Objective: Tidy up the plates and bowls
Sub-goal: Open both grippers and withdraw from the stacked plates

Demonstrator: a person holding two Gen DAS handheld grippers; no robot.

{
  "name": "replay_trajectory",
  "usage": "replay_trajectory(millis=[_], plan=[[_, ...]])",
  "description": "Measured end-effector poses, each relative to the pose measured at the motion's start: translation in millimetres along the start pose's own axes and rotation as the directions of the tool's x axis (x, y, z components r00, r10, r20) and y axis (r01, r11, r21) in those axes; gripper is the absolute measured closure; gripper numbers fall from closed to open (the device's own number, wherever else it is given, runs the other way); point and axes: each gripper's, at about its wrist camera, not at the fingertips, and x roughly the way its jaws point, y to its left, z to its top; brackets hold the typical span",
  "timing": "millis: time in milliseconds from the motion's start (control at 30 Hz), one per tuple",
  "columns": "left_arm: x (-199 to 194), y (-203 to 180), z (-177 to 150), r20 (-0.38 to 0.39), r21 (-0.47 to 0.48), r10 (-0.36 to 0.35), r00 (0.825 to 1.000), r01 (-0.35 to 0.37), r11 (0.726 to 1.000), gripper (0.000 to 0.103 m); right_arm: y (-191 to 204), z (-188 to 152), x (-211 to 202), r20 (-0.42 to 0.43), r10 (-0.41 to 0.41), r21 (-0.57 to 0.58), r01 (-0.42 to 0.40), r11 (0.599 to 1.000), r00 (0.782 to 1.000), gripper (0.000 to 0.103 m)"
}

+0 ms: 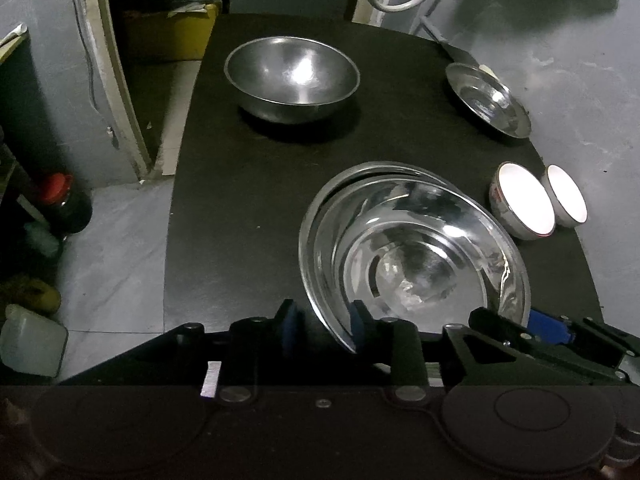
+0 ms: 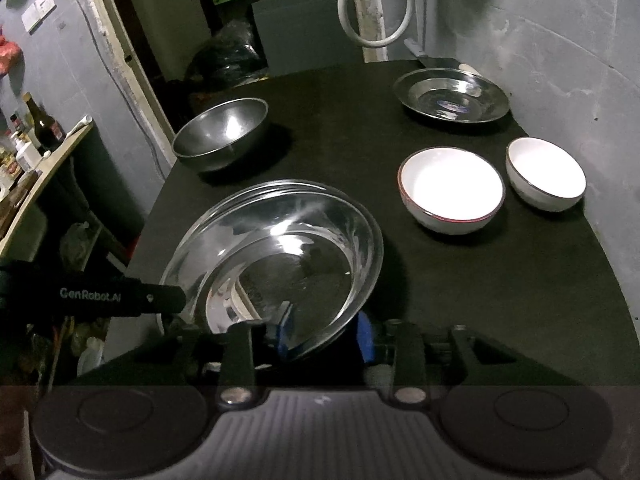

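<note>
Stacked steel plates (image 1: 416, 248) sit near the front edge of the black surface (image 1: 240, 200). The left hand-held gripper (image 1: 324, 320) is spread, straddling their near-left rim without pinching; the right hand-held gripper (image 2: 324, 330) is likewise spread around the near-right rim. There's plenty of bare room between the stack, the steel bowl (image 1: 292, 78) and the two white bowls (image 2: 452, 188).
</note>
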Motion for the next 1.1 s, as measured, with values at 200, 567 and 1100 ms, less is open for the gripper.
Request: replay_trajectory(millis=[200, 567, 1100], plan=[[-9.2, 7.3, 0.7, 0.045, -0.024, 0.029, 0.999, -0.028, 0.999, 0.038, 2.5, 0.9, -1.2, 0.015, 0.005, -0.002, -0.005, 1.0, 1.0, 0.04], [-18.9, 10.3, -0.2, 0.108, -0.058, 0.009, 0.994, -0.003, 0.998, 0.017, 1.3, -2.5, -9.2, 0.071, -0.012, -0.001, 0.012, 1.0, 0.997, 0.017], [-27.9, 23.5, -2.4, 0.15, -0.1, 0.021, 0.988, -0.006, 0.995, 0.006, 5.9, -11.7, -19.8, 0.141, -0.001, -0.042, 0.007, 0.999, 0.99, 0.024]])
